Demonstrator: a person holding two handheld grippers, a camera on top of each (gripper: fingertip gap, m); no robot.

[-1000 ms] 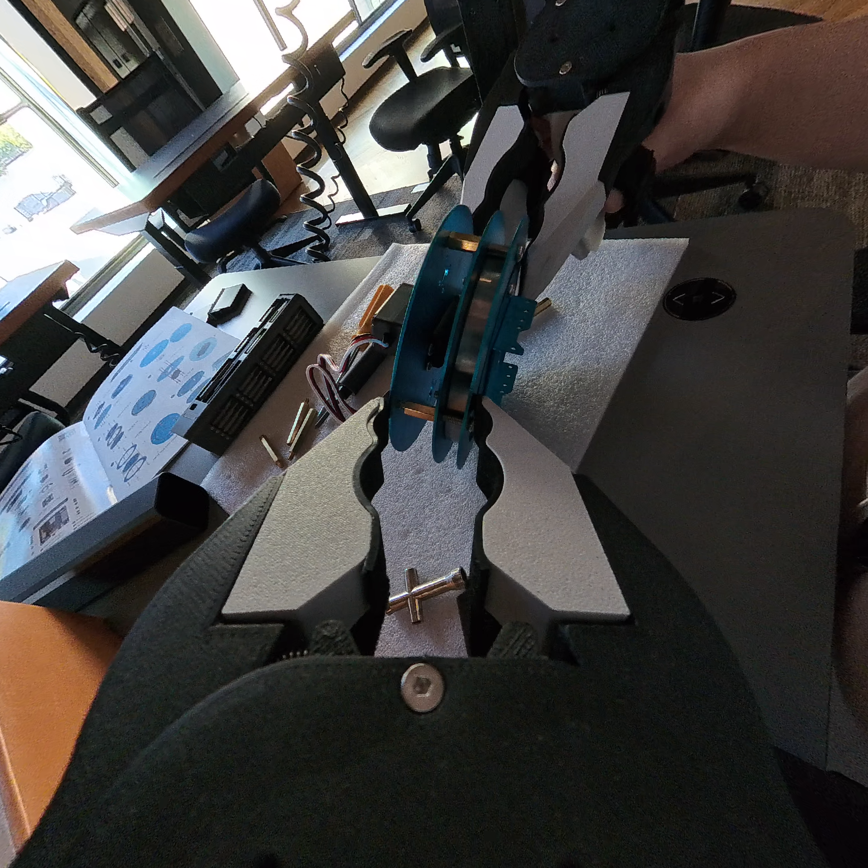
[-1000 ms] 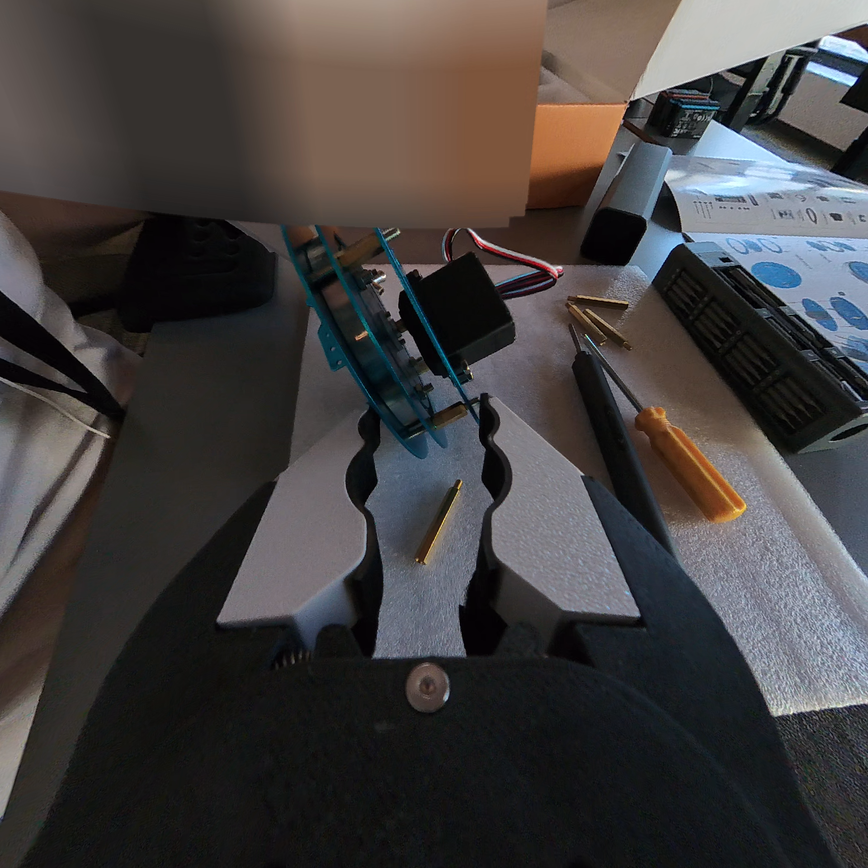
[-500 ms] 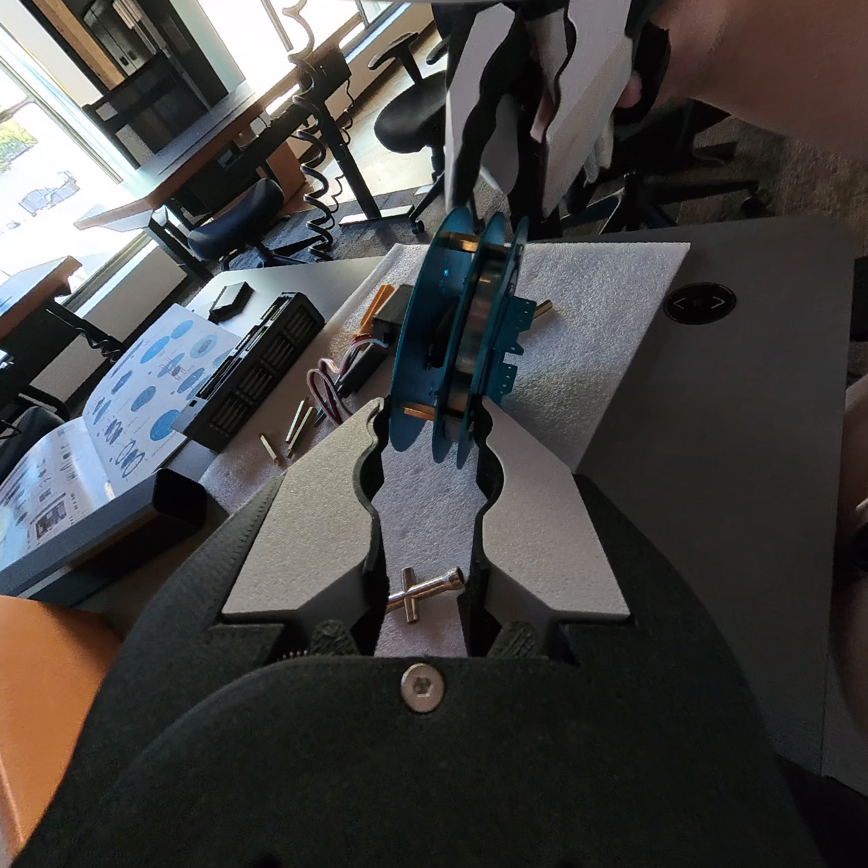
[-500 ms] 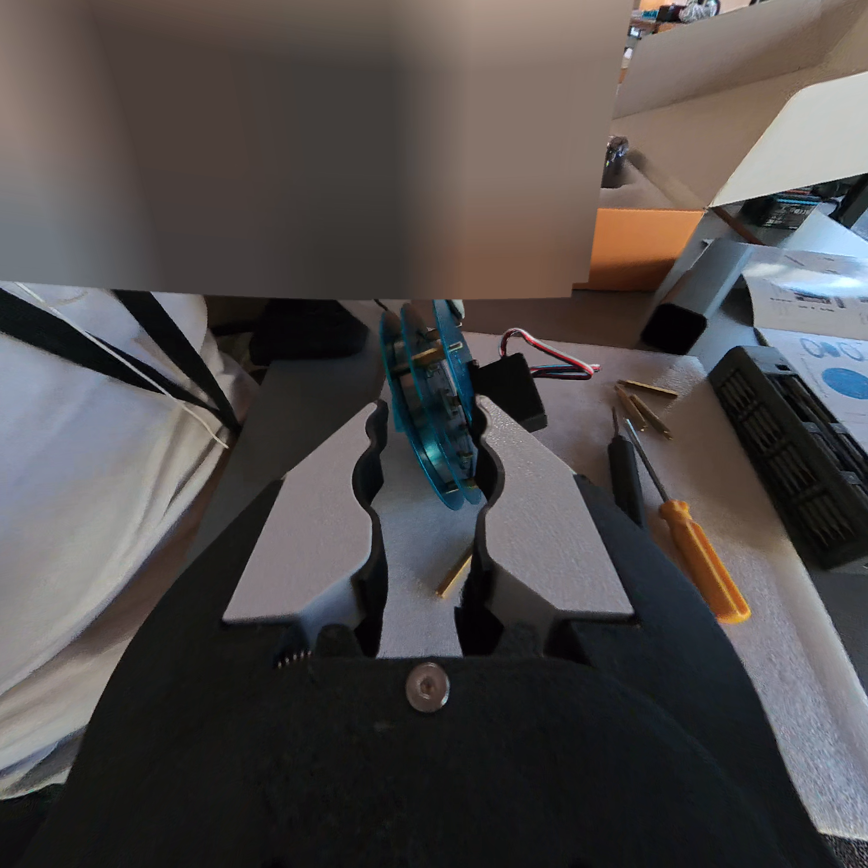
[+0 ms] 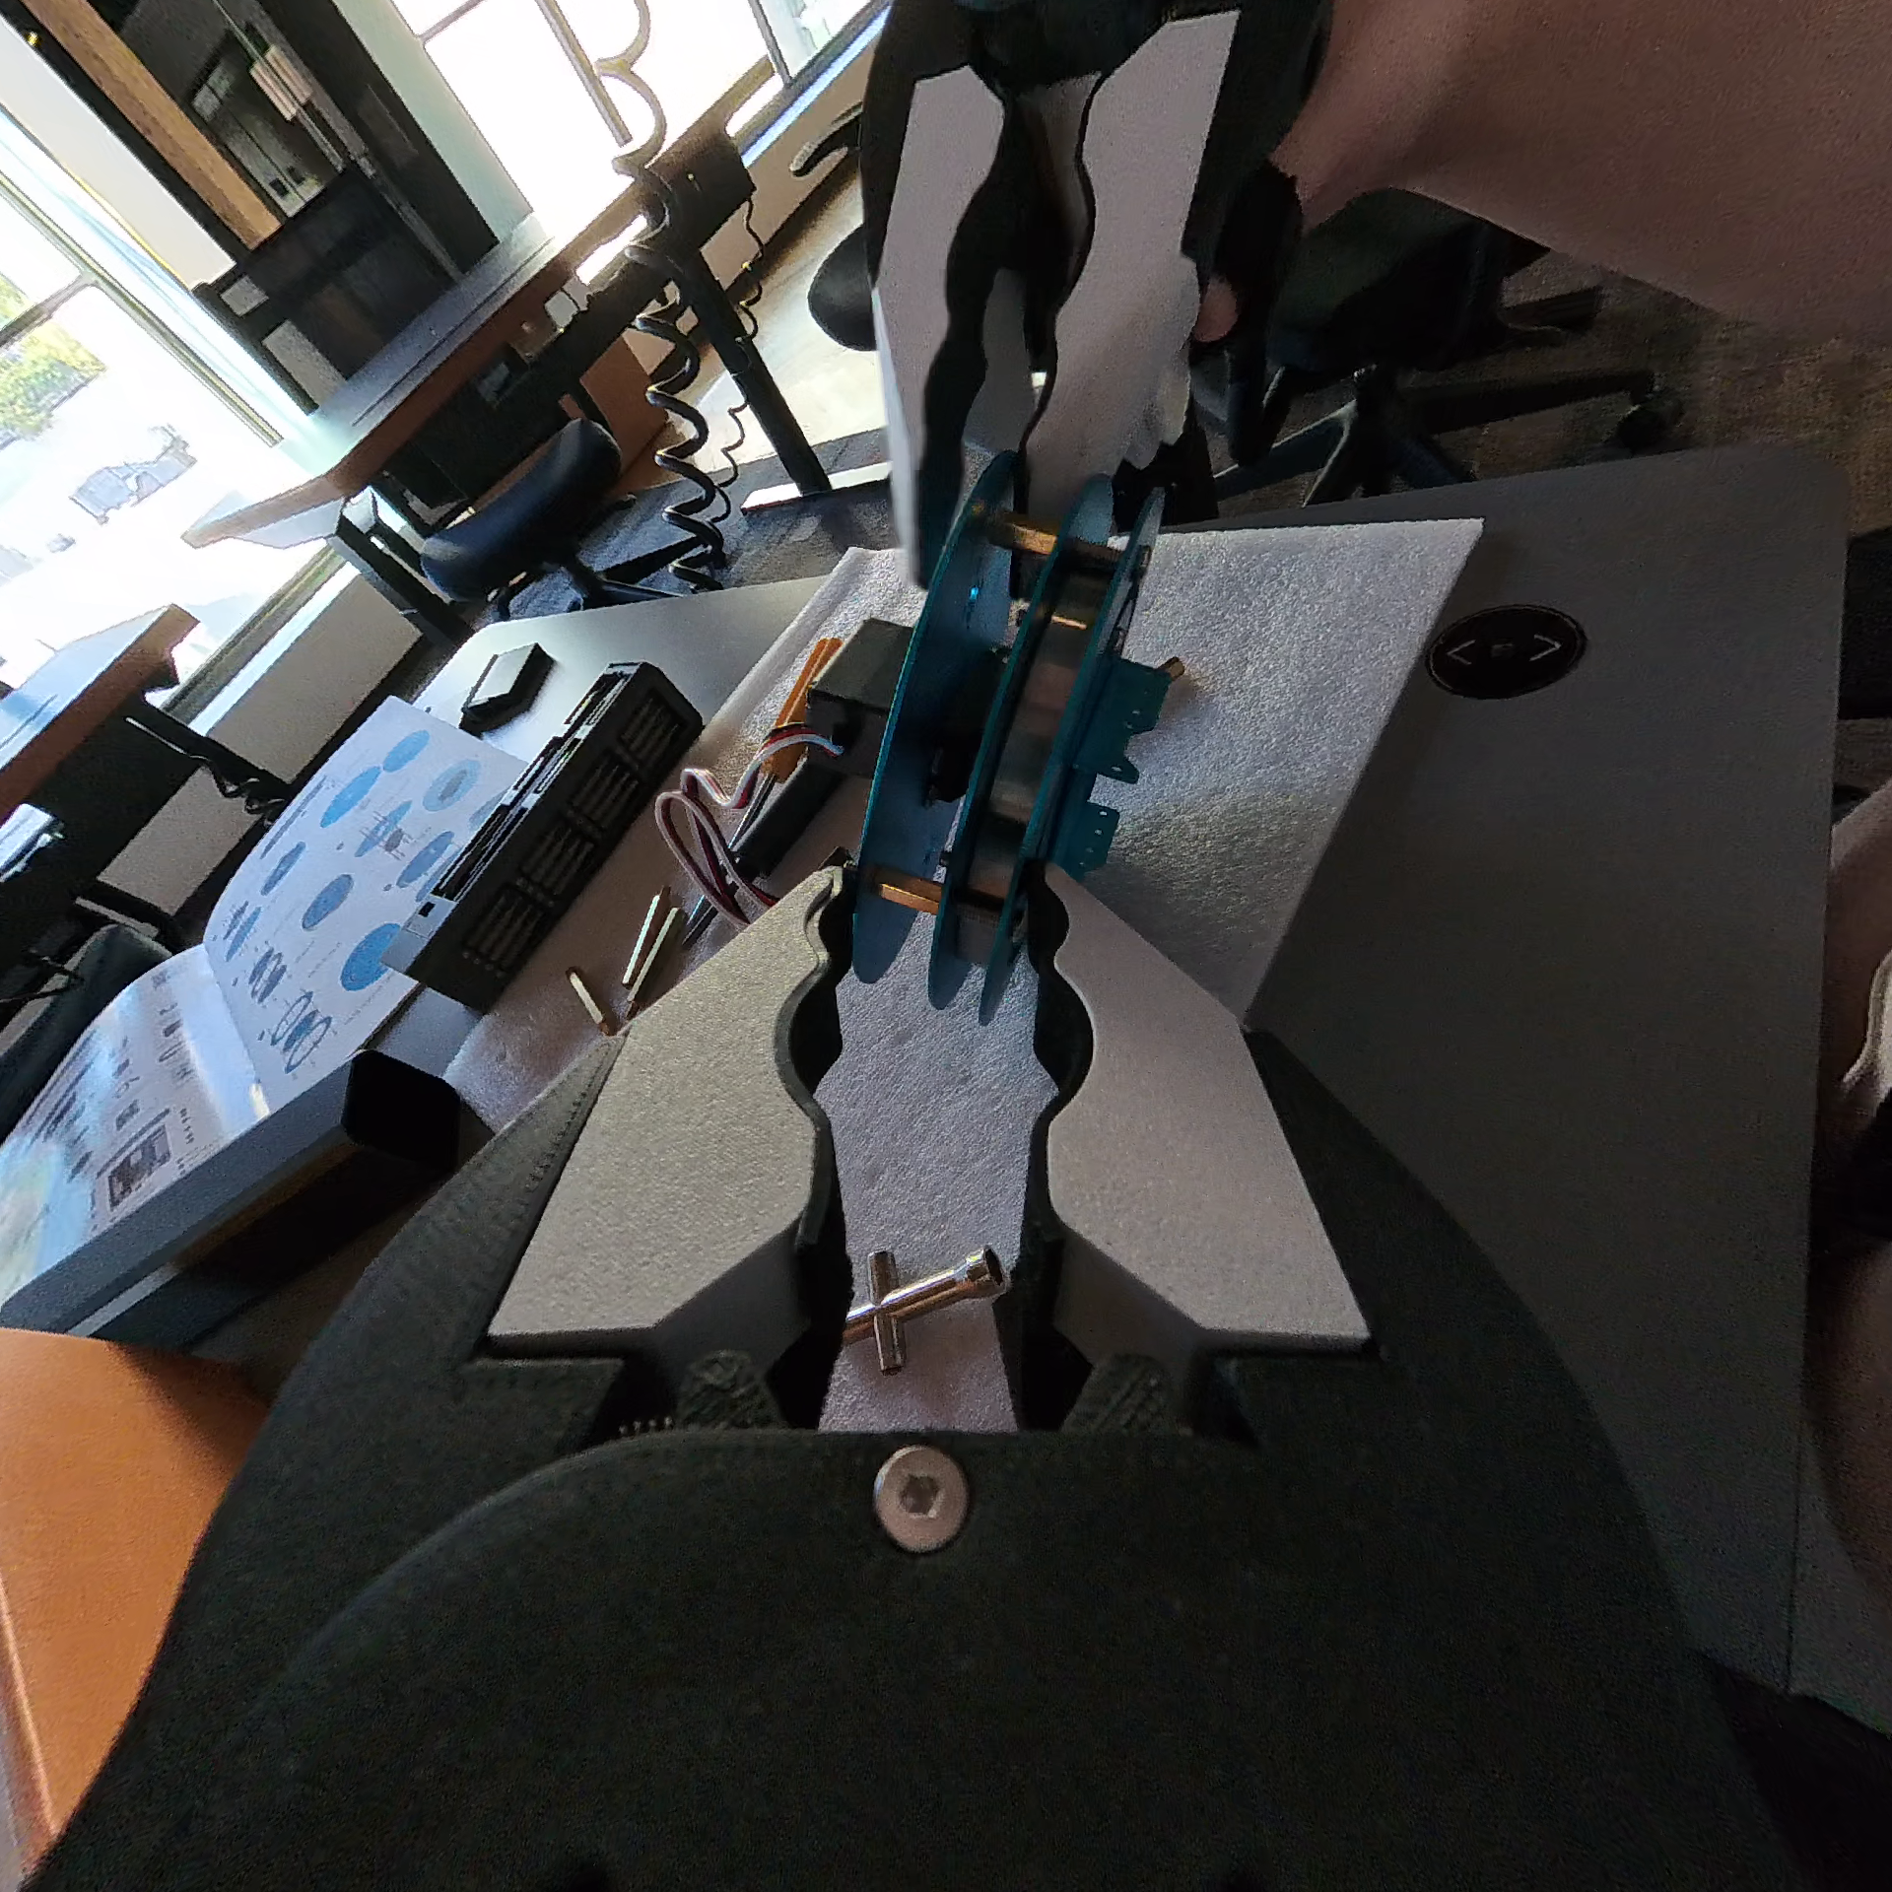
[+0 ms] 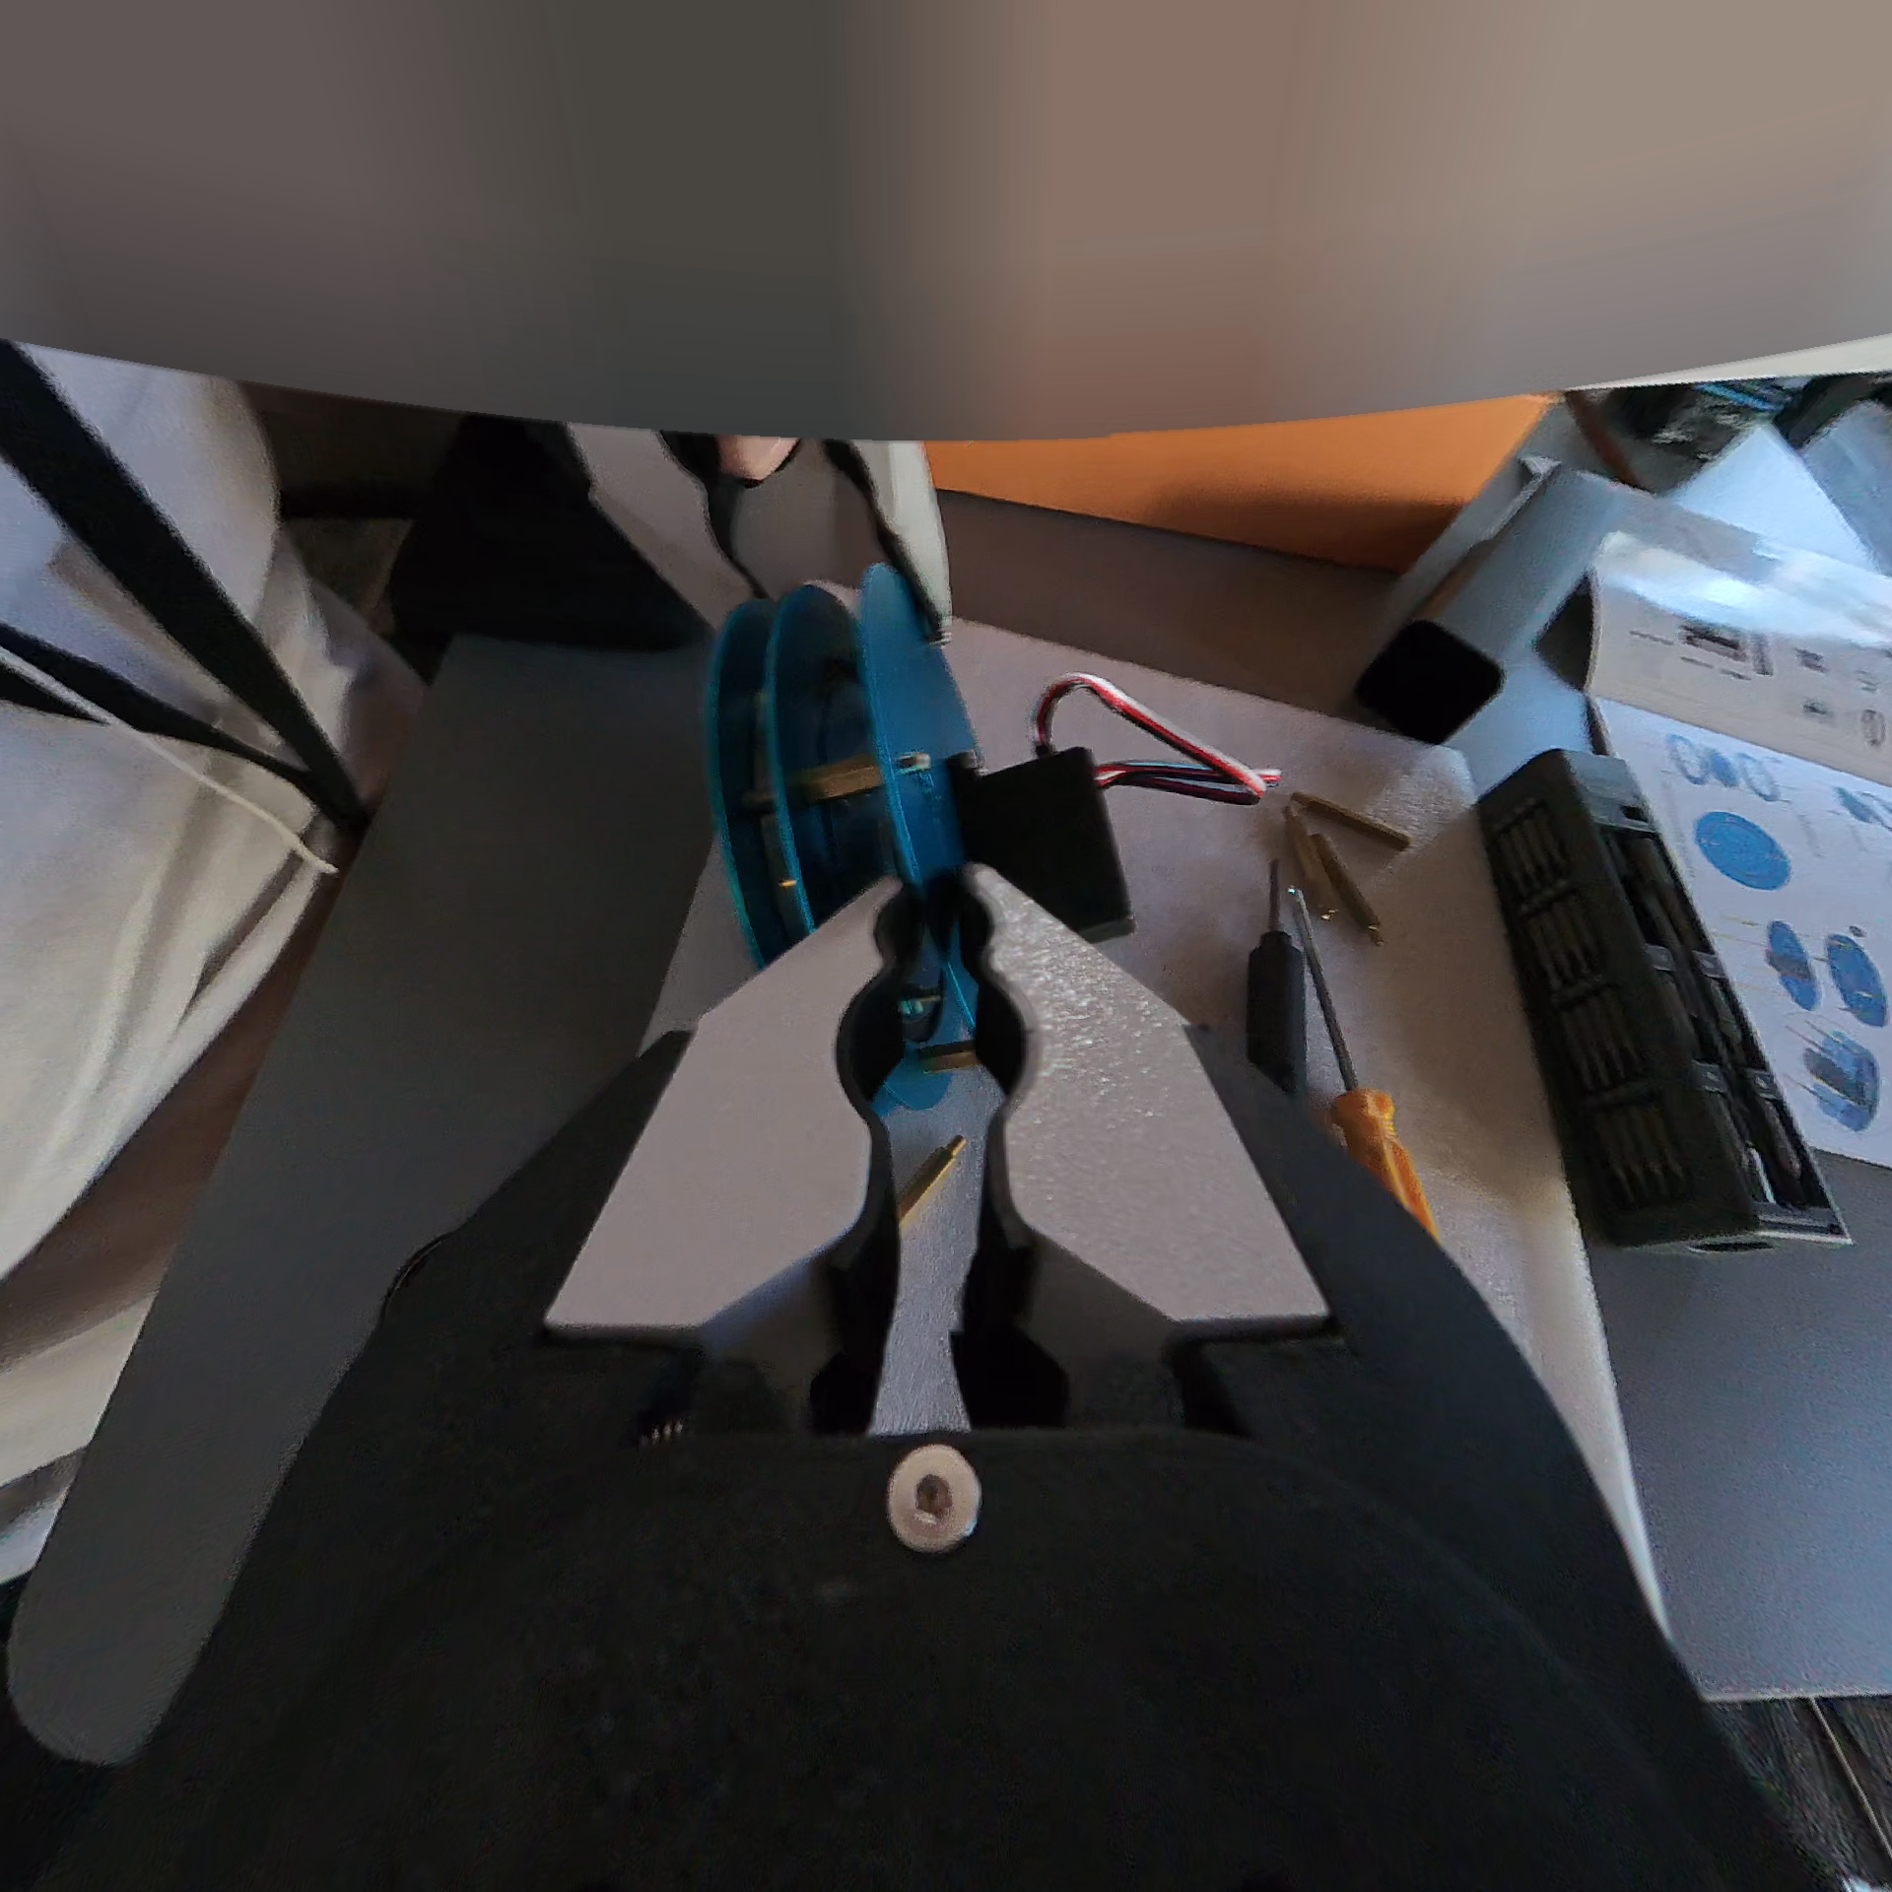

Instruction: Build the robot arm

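A blue disc assembly (image 5: 983,758) of three round plates joined by brass posts stands on edge on a white foam mat (image 5: 1290,655). My left gripper (image 5: 942,911) is shut on its near lower edge. A black servo (image 6: 1044,850) with red, white and black wires hangs on its far side. My right gripper (image 6: 927,901) is nearly closed, pinching the edge of the outer blue plate (image 6: 911,717). It shows in the left wrist view (image 5: 1008,481) coming down from above. A silver cross wrench (image 5: 911,1300) lies under my left gripper. A brass standoff (image 6: 927,1177) lies under my right.
Several brass standoffs (image 6: 1331,860), a black screwdriver (image 6: 1275,1003) and an orange-handled one (image 6: 1372,1136) lie on the mat. A black bit case (image 6: 1638,1003) and an open manual (image 6: 1792,850) sit beyond. A grey desk (image 5: 1536,921) lies around the mat, with a person's white sleeve (image 6: 154,819) close by. The tips of one gripper are about 7 cm away from the tips of the other. The silver cross wrench (image 5: 911,1300) lies some 10 cm from my left tips, 15 cm from my right tips.
My right gripper has risen from low beside the assembly, come over its top and closed down onto the outer plate. My left gripper has held the assembly still.
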